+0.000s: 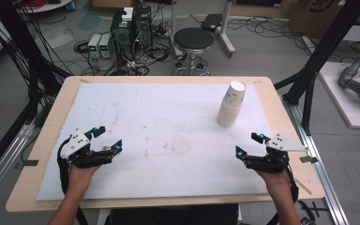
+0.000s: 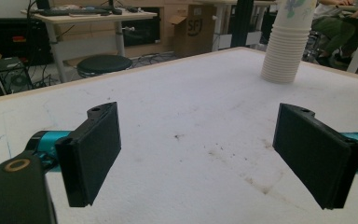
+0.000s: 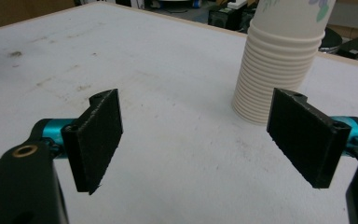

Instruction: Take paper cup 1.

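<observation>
**Paper cups stand stacked, both grippers wide and empty**

Paper cup stack point(image 1: 231, 106) stands on the white mat point(image 1: 168, 117) at about two o'clock from the table centre, near the far right edge of the mat. The cups are nested mouth down, and the whole stack leans a little to the right in the high view. The top cup carries a coloured print, perhaps flowers, but it is too small to tell for sure.

The right gripper point(image 1: 249, 145) is held at about four o'clock, near the front edge of the mat, with its jaws spread wide and nothing between them. In the right gripper view the stack point(image 3: 279, 65) is close ahead at one o'clock, apart from both jaws.

The left gripper point(image 1: 108, 138) is at about eight o'clock, well apart from the cups, jaws also spread wide and holding nothing. In the left gripper view the stack point(image 2: 286, 44) is far off at one o'clock.

A black round stool point(image 1: 193, 40) stands on the floor beyond the table, at twelve o'clock.
</observation>
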`<state>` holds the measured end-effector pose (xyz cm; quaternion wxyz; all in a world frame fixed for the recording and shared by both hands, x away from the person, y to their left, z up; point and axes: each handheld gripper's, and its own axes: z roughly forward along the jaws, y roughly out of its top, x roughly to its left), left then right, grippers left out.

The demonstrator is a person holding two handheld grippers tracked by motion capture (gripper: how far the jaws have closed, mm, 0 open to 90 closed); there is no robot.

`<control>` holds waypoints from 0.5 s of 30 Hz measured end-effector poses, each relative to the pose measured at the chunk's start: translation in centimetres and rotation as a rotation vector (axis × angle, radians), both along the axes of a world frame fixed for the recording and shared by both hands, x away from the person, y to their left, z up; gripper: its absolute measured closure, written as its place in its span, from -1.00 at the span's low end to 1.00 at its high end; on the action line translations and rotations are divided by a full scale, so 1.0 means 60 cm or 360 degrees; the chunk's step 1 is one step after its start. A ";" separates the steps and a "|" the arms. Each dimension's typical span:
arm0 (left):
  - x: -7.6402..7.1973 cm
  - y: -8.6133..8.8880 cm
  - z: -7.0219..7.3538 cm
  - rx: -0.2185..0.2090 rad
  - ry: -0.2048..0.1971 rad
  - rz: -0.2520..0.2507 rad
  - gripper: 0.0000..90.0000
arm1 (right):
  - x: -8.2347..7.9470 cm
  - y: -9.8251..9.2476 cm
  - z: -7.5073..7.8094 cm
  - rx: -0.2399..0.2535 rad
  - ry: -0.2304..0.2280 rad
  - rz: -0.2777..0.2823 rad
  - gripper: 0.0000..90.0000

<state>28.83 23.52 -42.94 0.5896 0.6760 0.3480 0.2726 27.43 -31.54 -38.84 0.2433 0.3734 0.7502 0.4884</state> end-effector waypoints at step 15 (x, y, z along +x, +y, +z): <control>0.003 -0.001 -0.004 -0.0002 0.0030 -0.0013 -0.67 | 0.064 0.020 0.080 -0.0067 0.0019 0.0023 -0.59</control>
